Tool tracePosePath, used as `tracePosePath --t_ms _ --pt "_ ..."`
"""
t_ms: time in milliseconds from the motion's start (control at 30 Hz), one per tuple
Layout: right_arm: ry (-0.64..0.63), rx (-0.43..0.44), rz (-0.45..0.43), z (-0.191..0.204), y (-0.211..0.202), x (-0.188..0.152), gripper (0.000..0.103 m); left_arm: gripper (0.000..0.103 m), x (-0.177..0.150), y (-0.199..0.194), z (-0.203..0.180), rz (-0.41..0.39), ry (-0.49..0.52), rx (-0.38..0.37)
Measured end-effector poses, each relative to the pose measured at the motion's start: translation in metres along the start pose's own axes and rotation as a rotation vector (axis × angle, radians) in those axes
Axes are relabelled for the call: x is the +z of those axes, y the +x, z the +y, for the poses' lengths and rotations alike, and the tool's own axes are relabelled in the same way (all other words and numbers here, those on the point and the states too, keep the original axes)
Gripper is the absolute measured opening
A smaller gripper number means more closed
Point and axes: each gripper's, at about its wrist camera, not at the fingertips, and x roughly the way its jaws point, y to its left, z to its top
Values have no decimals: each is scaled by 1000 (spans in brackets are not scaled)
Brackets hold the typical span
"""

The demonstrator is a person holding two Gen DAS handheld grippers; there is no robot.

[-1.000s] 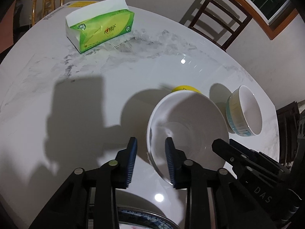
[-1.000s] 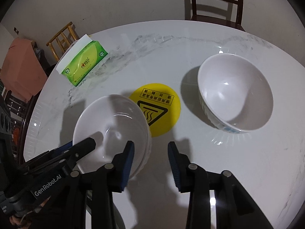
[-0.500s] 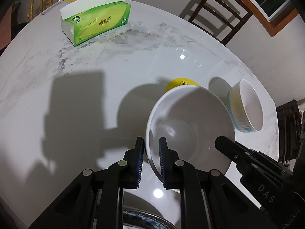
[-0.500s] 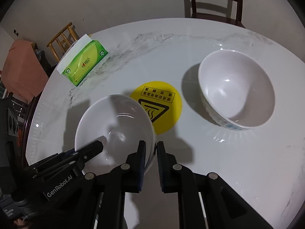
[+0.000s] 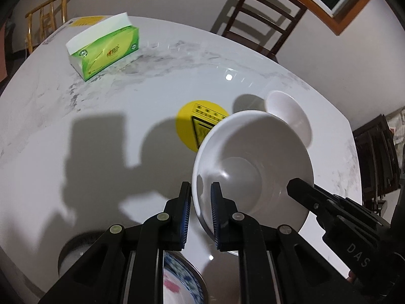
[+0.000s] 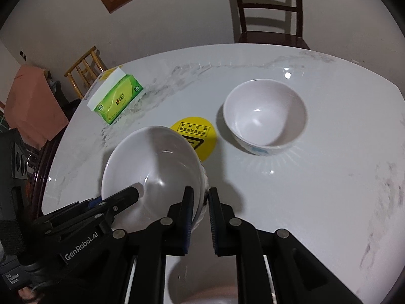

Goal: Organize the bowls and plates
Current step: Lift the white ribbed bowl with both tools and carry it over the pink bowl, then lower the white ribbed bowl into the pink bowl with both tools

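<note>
A large white bowl (image 5: 253, 167) (image 6: 152, 162) hangs tilted above the marble table (image 5: 101, 131), held by both grippers at opposite sides of its rim. My left gripper (image 5: 200, 190) is shut on the bowl's near left rim, one pad inside and one outside. My right gripper (image 6: 201, 197) is shut on the right rim in the same way. Each gripper also shows in the other's view, the right gripper (image 5: 329, 210) and the left gripper (image 6: 114, 202). A second white bowl (image 6: 265, 119) (image 5: 288, 111) with a blue outer pattern stands on the table beyond.
A round yellow warning sticker (image 5: 195, 119) (image 6: 200, 136) lies on the table between the bowls. A green tissue box (image 5: 106, 50) (image 6: 116, 101) sits at the far left. A blue-patterned plate (image 5: 177, 278) lies under the left gripper. Dark wooden chairs (image 6: 268, 10) stand behind the table.
Both grippers went from open to shut on the large bowl's rim, then raised it off the table. The yellow sticker is more exposed now.
</note>
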Motion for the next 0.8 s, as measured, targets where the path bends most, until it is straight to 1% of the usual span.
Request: tracePosePath --t_ms 233,367,433,600,800 --pt "27 -13 -33 -16 -45 -29 12 13 -24 -29 -30 -17 59 -27" --pt "38 -30 -51 -24 -72 -52 12 13 -45 -44 -48 -21 93 -44" --pt "47 -37 -52 -29 -82 -67 12 13 -58 -49 -54 -9 101 -49" --pt "78 -39 -41 -43 -95 -101 12 13 -88 -56 -66 12 137 -60" --pt "110 -45 -15 -56 -93 -132 13 13 -118 -49 -75 52 169 -54"
